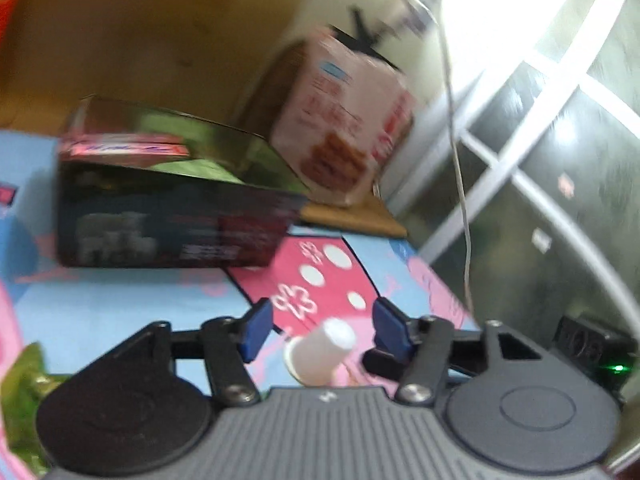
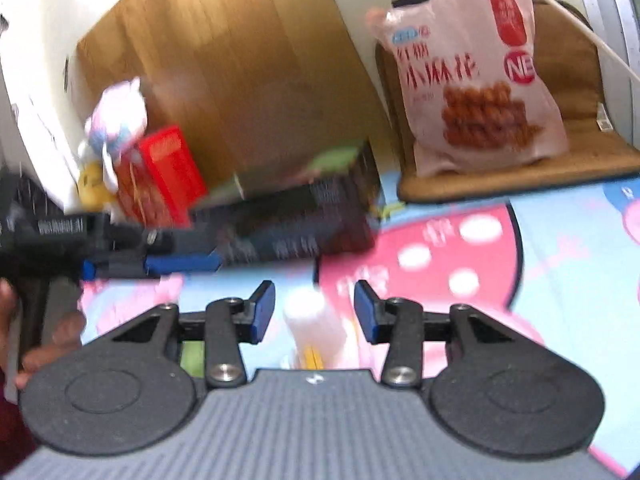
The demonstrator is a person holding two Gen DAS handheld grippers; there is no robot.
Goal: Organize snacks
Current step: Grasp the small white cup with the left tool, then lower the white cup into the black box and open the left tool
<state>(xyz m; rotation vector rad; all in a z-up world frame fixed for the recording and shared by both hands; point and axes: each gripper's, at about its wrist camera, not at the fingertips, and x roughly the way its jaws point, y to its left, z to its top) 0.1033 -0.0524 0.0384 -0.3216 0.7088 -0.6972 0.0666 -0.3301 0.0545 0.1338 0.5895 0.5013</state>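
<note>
while both hover over the mat, left gripper released, right gripper released

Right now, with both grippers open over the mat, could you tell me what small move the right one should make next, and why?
Probably ease the right gripper forward and down onto the small white cylindrical bottle, then close. Its jaws stand open with the bottle lying between them on the pink-and-blue cartoon mat, ungripped. The open dark cardboard box lies just beyond. The frame is blurred, so alignment is uncertain.
</note>
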